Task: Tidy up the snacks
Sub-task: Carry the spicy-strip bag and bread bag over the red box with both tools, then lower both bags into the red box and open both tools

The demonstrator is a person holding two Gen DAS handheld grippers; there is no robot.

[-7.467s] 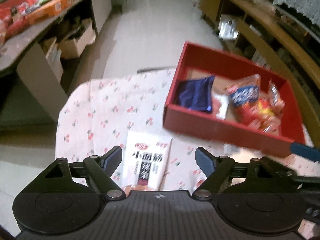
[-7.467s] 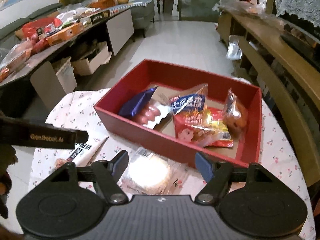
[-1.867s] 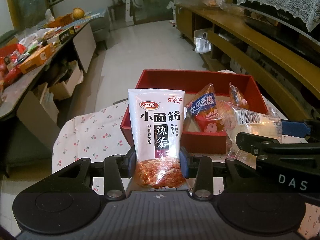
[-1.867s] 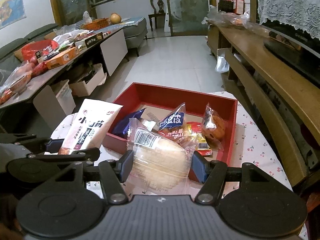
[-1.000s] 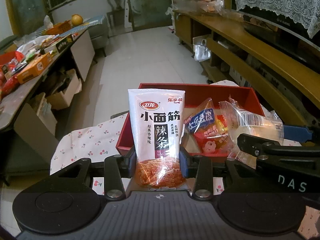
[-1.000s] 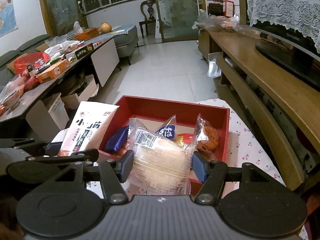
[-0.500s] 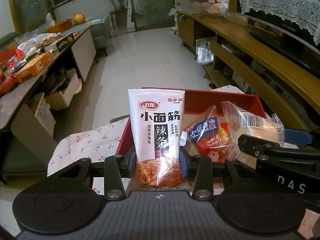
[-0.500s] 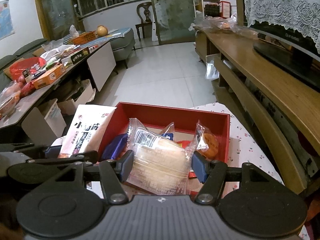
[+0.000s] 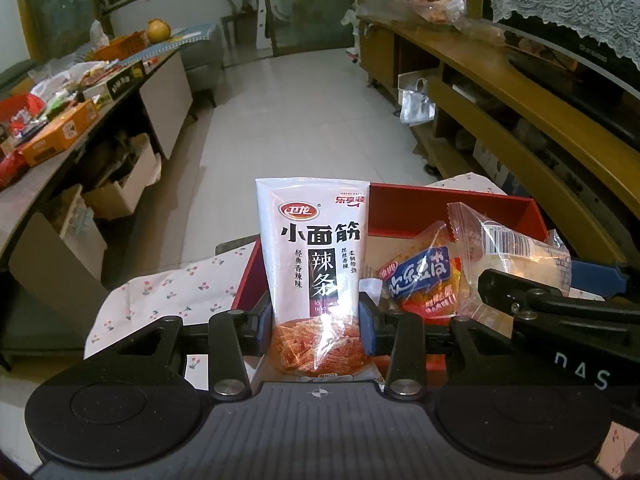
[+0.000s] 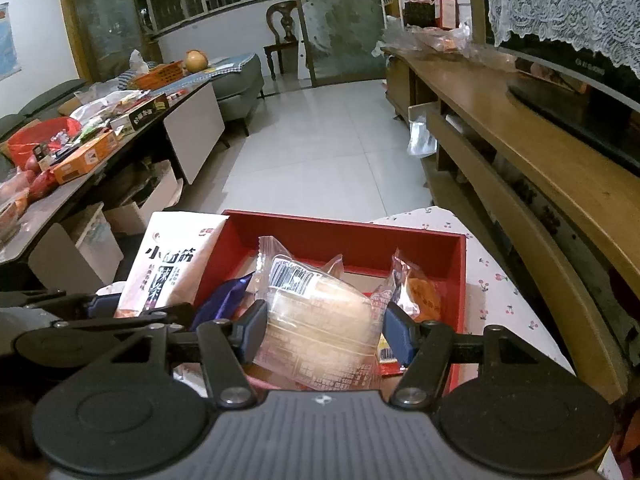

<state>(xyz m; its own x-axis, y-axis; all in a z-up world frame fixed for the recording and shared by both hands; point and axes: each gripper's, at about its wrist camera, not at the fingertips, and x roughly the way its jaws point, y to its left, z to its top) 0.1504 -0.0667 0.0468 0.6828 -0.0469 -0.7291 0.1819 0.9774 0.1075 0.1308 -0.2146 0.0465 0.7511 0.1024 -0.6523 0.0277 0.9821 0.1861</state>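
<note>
My left gripper (image 9: 316, 330) is shut on a white spicy-strip packet (image 9: 314, 264) and holds it upright over the left near edge of the red box (image 9: 452, 208). My right gripper (image 10: 325, 330) is shut on a clear-wrapped round cake (image 10: 320, 320) and holds it above the red box (image 10: 344, 236). The box holds a blue and red snack bag (image 9: 424, 276), a dark blue packet (image 10: 222, 298) and a small wrapped pastry (image 10: 420, 294). The white packet also shows in the right wrist view (image 10: 176, 260), and the cake in the left wrist view (image 9: 512, 252).
The box sits on a round table with a cherry-print cloth (image 9: 168, 292). A long cluttered side table (image 10: 80, 148) with cardboard boxes under it stands at the left. A wooden TV bench (image 10: 540, 168) runs along the right. Tiled floor (image 10: 320, 152) lies beyond.
Both grippers have moved forward over the red box with their snacks still held. The box now sits lower and closer in both views.
</note>
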